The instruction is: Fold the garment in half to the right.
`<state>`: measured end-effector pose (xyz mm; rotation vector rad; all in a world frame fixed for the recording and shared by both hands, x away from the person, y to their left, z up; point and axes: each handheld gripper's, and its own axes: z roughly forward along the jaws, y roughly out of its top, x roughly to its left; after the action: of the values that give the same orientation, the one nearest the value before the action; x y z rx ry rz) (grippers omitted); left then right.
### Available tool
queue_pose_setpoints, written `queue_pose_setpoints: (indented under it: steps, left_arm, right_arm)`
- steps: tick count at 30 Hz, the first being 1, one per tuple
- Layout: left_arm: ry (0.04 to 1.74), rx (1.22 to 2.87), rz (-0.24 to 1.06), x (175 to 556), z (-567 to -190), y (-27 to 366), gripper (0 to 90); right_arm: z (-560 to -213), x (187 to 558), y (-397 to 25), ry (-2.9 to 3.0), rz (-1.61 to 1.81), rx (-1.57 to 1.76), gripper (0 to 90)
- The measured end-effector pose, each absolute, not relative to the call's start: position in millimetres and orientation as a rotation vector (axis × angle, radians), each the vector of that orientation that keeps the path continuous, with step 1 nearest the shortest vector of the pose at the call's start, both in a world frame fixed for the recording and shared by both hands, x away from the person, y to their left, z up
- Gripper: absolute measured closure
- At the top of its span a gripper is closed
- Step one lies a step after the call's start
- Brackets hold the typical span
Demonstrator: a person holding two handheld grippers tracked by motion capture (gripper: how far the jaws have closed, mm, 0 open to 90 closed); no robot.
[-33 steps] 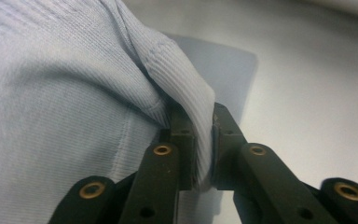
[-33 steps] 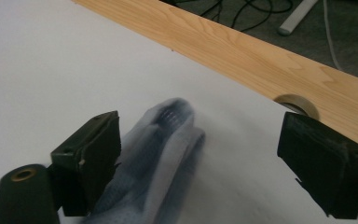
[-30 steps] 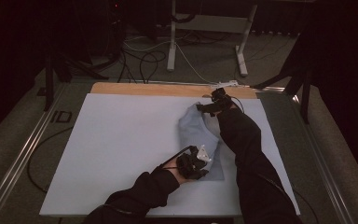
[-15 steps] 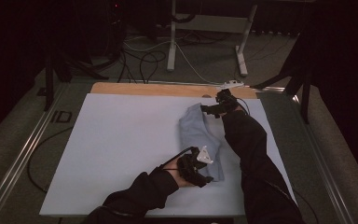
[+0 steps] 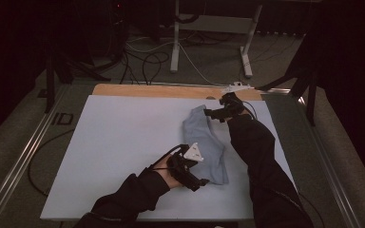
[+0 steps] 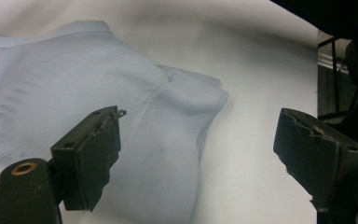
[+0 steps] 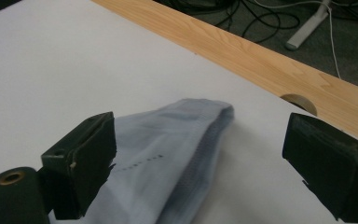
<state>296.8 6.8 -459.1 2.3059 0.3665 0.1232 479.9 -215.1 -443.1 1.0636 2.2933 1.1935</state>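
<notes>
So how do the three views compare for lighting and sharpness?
High view: dim, the surroundings nearly black, the white table cover the brightest area, the folded pale blue cloth readable. Left gripper view: evenly lit, the cloth soft, its weave smeared, the near jaws sharper. Right gripper view: brightest, the light wooden table edge crisp, no glare.

One marking could be read: the letters "ID", printed in dark strokes on the grey floor mat [image 5: 59, 118] just left of the table's far left corner in the high view. No other lettering or number was legible.
</notes>
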Motion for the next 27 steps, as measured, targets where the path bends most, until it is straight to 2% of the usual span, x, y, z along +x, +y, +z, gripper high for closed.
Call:
queue_pose_setpoints:
  steps: [6,14,20,27]
  left_arm:
    - [0.368,2.236,0.167,296,-457,33,2.1]
    - [0.442,2.206,0.196,292,-467,81,1.7]
    - [0.549,2.132,0.249,284,-478,127,1.7]
    - [0.669,2.110,0.314,274,-493,177,1.7]
  right_arm:
    - [-440,469,-211,2.301,1.236,1.033,9.7]
    - [-445,470,-205,2.307,1.257,1.039,9.7]
    - [-462,488,-198,2.342,1.241,1.106,9.8]
    - [-485,510,-193,2.361,1.159,1.193,15.1]
